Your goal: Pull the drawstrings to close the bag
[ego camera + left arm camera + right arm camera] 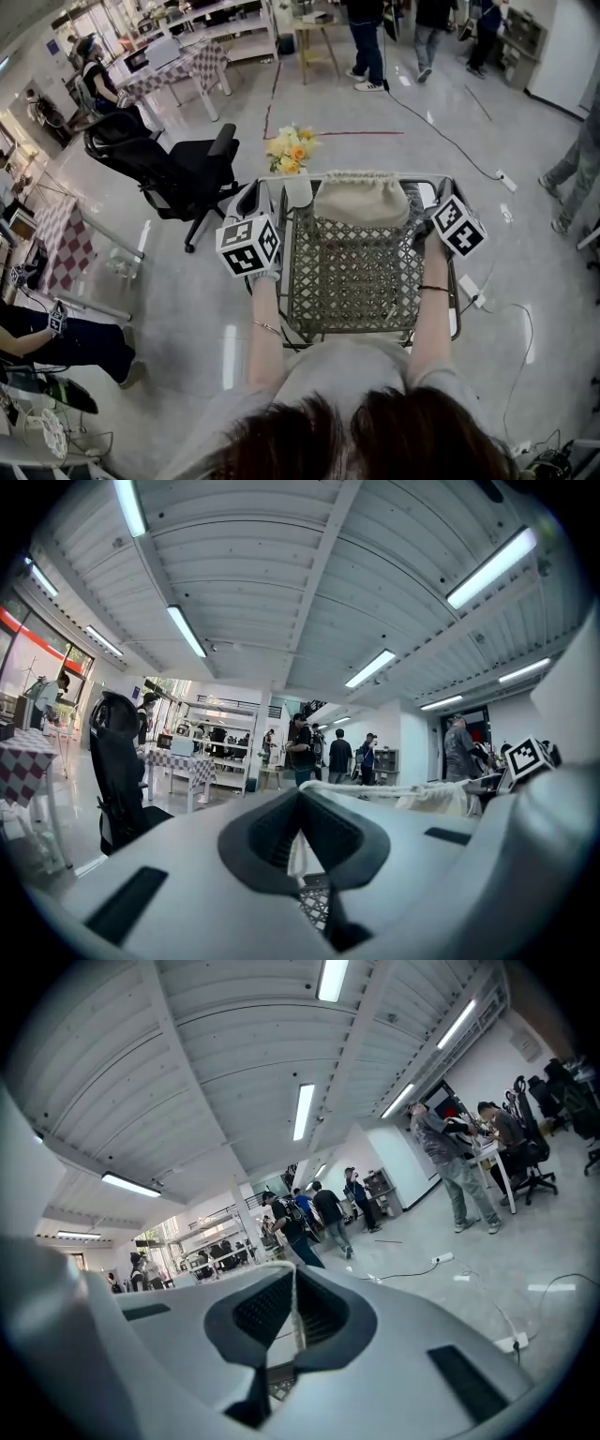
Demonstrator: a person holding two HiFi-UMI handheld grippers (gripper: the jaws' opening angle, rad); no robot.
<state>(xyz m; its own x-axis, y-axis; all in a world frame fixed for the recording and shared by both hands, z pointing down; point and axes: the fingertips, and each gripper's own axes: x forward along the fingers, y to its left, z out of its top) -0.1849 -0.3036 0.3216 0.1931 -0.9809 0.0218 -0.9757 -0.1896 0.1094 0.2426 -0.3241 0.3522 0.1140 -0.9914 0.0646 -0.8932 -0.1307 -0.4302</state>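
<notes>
Cream cloth drawstring bag sits at the far end of the grey lattice-topped metal table, its mouth puckered into a ruffle along the far edge. You stand at the near end, a gripper on either side of the bag. Your left gripper has its jaws closed on a white drawstring cord, which runs from the jaws off to the right, to the bunched cloth. Your right gripper is likewise clamped, its jaws pinching a second thin white cord that rises between them. A bunch of yellow and orange flowers shows just beyond the table's far left corner, and a black office chair stands on the floor to the left.
</notes>
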